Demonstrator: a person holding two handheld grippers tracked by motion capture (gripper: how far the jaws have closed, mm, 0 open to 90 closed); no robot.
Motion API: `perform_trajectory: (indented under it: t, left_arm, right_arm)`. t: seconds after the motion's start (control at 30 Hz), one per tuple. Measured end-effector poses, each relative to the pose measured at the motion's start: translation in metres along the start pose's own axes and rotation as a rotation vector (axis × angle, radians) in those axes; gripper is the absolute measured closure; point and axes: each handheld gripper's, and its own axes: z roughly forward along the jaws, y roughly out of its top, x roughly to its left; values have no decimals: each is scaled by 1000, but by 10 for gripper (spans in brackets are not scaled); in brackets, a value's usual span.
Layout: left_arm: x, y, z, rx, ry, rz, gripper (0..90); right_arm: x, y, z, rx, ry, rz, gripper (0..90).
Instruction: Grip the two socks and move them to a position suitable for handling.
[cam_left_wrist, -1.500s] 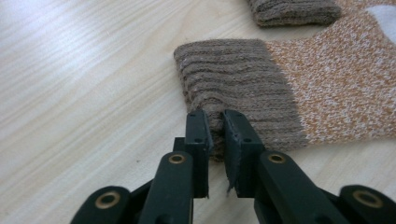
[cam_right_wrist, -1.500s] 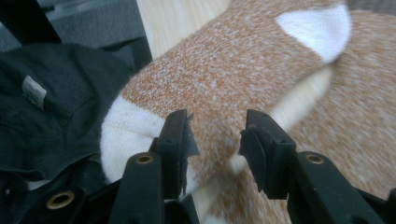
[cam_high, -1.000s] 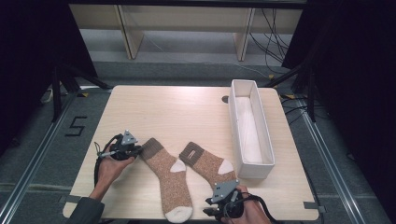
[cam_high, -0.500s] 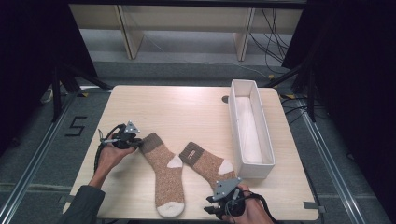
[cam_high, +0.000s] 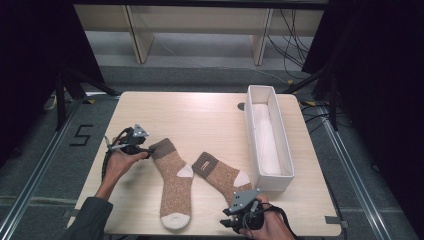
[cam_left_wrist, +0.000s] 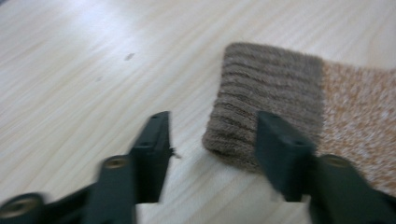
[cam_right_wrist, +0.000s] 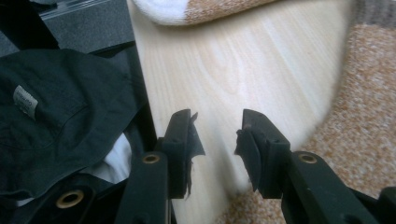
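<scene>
High view: two socks, left sock (cam_high: 173, 182) and right sock (cam_high: 222, 174), lie lower centre on the desk (cam_high: 200, 115); upper desk bare. Left tool (cam_high: 141, 148) has just been opening, empty beside the cuff; right tool (cam_high: 239, 215) half open, empty at the near edge.

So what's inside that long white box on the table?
The white box looks empty: its pale floor shows along its length. The strip just behind its near wall is hidden from the high view.

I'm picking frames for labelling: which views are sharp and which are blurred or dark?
High view: evenly lit table, dark surroundings, both socks crisp. Left gripper view: motion-smeared jaws, soft sock cuff. Right gripper view: jaws sharp, brown sock blurred at its edge.
</scene>
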Motion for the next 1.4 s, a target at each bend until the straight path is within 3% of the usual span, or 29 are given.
perform_trajectory:
  t: [0.07, 0.1, 0.13, 0.17, 0.33, 0.37, 0.4, 0.43, 0.5, 0.6, 0.7, 0.8, 0.87, 0.93, 1.03, 1.13, 1.2, 1.3, 1.33, 1.4]
  left_arm:
    - [-5, -3, -16, -7, -29, -25, 422]
    - [-10, -6, -25, -12, -72, -41, 440]
    - [-15, -9, -33, -5, -110, -34, 456]
    - [-23, -13, -40, -2, -137, -34, 472]
    - [-74, -35, -63, -4, -265, 8, 573]
    - [-82, -38, -66, -14, -273, 18, 611]
    - [-82, -38, -66, -14, -273, 18, 636]
    - [-93, -42, -70, -29, -322, 24, 661]
    - [-106, -45, -75, -48, -342, 36, 694]
    - [-121, -47, -78, -17, -390, 77, 741]
    - [-132, -51, -78, 7, -388, 107, 753]
    - [-137, -54, -77, 15, -397, 98, 757]
    - [-142, -59, -78, 40, -394, 114, 748]
    - [-144, -63, -78, 51, -397, 104, 698]
    - [-145, -70, -77, 93, -354, 92, 593]
    - [-142, -72, -71, 102, -360, 76, 546]
    - [-138, -74, -67, 95, -393, 63, 627]
    - [-136, -74, -65, 82, -396, 69, 785]
    - [-134, -74, -66, 88, -391, 100, 818]
    - [-136, -75, -67, 74, -372, 89, 858]
  right_arm:
    - [-2, -1, -3, -11, -2, 6, 639]
    - [-2, -2, -5, -14, -3, 24, 639]
    - [-5, -2, -7, -21, -14, 9, 639]
    - [-4, -3, -9, -25, -17, 45, 639]
    - [-10, -6, -19, -30, -50, 61, 643]
    - [-11, -7, -22, -29, -54, 62, 645]
    - [-11, -7, -22, -29, -54, 62, 645]
    - [-12, -9, -24, -29, -67, 75, 648]
    - [-13, -10, -26, -31, -66, 70, 649]
    - [-14, -11, -30, -30, -71, 86, 649]
    - [-15, -13, -30, -36, -78, 92, 649]
    - [-15, -16, -32, -31, -82, 110, 647]
    - [-18, -17, -33, -31, -81, 91, 644]
    - [-18, -19, -34, -24, -87, 113, 643]
    - [-19, -20, -34, -27, -89, 106, 642]
    - [-19, -20, -34, -20, -80, 112, 640]
    - [-18, -20, -33, -19, -77, 110, 637]
    - [-19, -20, -34, -21, -77, 108, 637]
    - [-18, -20, -35, -23, -76, 123, 637]
    - [-19, -21, -35, -24, -82, 114, 637]
